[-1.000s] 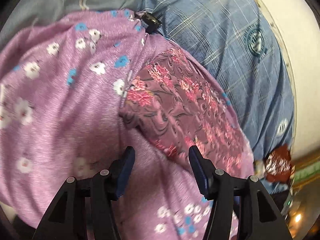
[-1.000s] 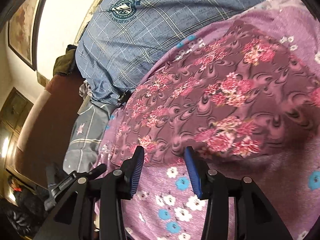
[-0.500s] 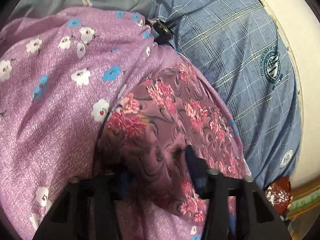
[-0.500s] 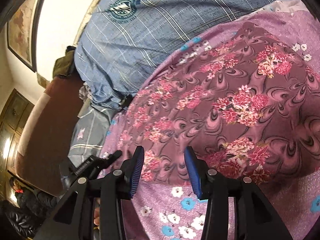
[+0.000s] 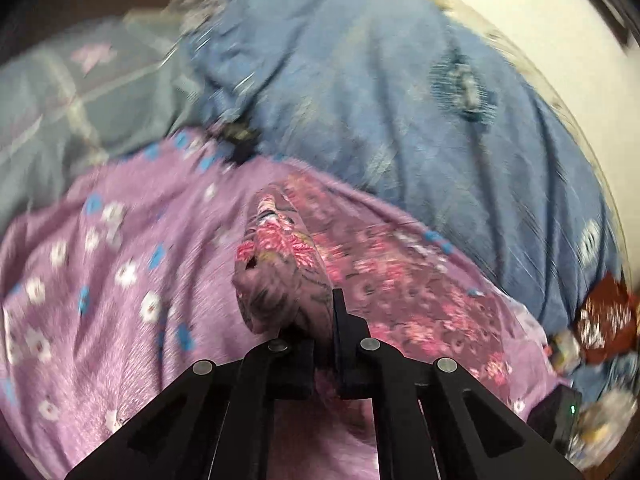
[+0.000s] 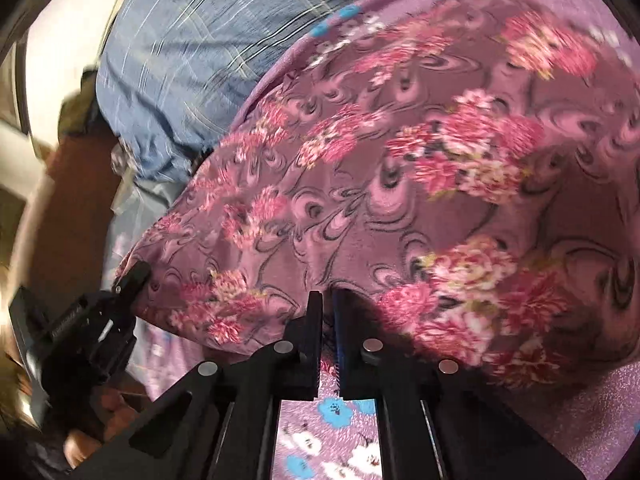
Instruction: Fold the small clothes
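My left tool (image 5: 320, 320) is pinching a bunched fold of the maroon flowered garment (image 5: 280, 264), which rises as a crumpled ridge in front of its fingers. My right tool (image 6: 328, 312) has its fingers pressed almost together on the near edge of the same garment (image 6: 420, 184), with cloth caught between them. In the right wrist view the garment lies spread wide over the lilac flowered cloth (image 6: 332, 440), and the left tool (image 6: 120, 292) shows at the garment's left corner. In the left wrist view the lilac flowered cloth (image 5: 100, 300) fills the left side, and behind it lies a blue checked cover (image 5: 400, 100) with a round printed emblem (image 5: 464, 88); the emblem's lettering is too blurred for me to read. A grey checked fabric (image 5: 60, 100) lies at the far left of the bed. Both views are smeared by motion, so fine detail is lost. At the right edge a red patterned item (image 5: 604, 316) is cut off, and I cannot tell what it is.
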